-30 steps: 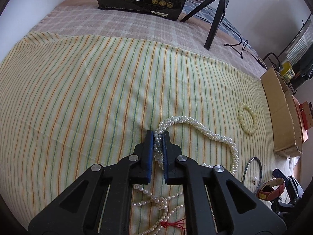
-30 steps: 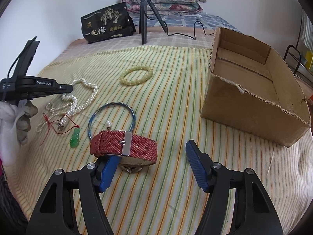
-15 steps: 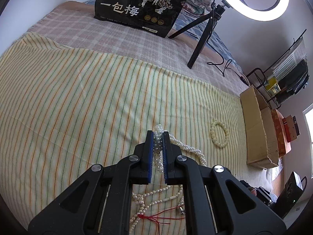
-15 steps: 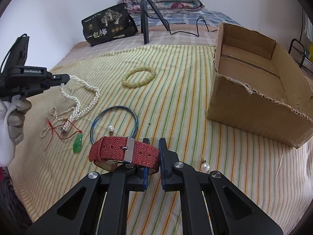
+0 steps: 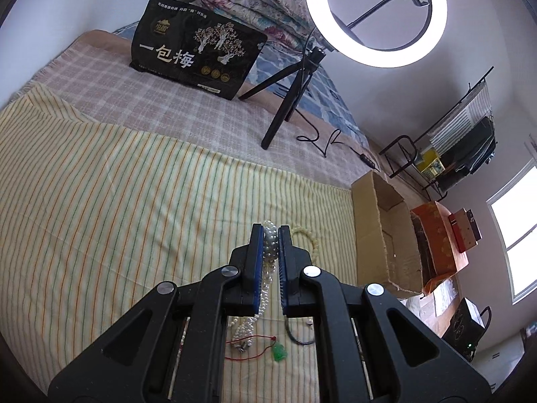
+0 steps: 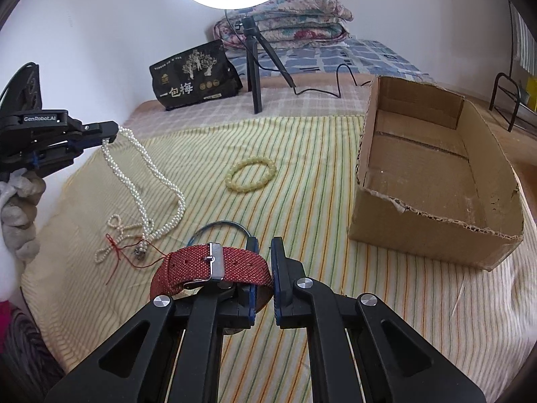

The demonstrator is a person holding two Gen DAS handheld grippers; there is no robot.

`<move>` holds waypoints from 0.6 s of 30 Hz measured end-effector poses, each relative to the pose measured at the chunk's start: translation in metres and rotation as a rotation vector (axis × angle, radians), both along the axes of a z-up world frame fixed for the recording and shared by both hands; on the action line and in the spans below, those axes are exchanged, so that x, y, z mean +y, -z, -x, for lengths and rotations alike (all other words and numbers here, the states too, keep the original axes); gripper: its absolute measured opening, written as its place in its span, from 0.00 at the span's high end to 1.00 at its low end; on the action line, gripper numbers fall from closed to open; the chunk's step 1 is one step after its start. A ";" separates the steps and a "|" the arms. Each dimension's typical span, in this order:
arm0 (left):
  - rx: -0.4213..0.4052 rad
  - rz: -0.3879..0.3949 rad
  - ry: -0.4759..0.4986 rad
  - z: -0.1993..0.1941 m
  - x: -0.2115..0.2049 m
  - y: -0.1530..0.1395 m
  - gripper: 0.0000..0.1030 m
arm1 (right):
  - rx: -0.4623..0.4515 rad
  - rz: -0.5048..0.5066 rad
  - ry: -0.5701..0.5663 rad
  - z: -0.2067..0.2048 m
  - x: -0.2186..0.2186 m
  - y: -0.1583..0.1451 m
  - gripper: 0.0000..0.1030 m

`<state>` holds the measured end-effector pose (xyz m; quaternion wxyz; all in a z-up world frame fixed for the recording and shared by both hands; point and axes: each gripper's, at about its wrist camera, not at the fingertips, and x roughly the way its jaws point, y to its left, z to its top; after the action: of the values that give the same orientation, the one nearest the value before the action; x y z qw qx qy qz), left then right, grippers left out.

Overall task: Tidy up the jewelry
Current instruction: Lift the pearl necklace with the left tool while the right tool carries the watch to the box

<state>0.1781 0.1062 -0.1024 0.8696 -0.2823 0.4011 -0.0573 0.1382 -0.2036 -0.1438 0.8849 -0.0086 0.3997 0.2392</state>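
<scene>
My left gripper is shut on a white pearl necklace and holds its top loop up off the striped cloth; the strands hang down from it to the bed. My right gripper is shut on the red woven watch strap and holds the watch just above the cloth. A pale bead bracelet lies ahead. A blue bangle lies behind the watch. A green pendant on red cord lies below the left gripper. An open cardboard box stands to the right.
A black snack bag, a ring light tripod with its cable and folded quilts are at the far end of the bed. A metal rack and boxes stand beyond the bed's right edge.
My left gripper has lifted the pearl necklace higher off the cloth. My right gripper closed on the watch strap and raised the watch.
</scene>
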 end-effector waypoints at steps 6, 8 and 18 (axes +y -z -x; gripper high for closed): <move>-0.046 0.001 0.021 0.006 -0.016 -0.027 0.94 | -0.025 -0.015 0.007 0.005 -0.003 -0.015 0.94; -0.063 0.004 0.031 0.009 -0.022 -0.038 0.94 | -0.033 -0.023 0.013 0.006 -0.005 -0.021 0.94; -0.143 0.011 0.078 0.016 -0.053 -0.084 0.94 | -0.080 -0.058 0.044 0.006 -0.022 -0.049 0.94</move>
<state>0.1623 0.0527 -0.0179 0.8916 -0.2664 0.3482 -0.1131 0.1324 -0.2260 -0.0946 0.9052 0.0164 0.3568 0.2305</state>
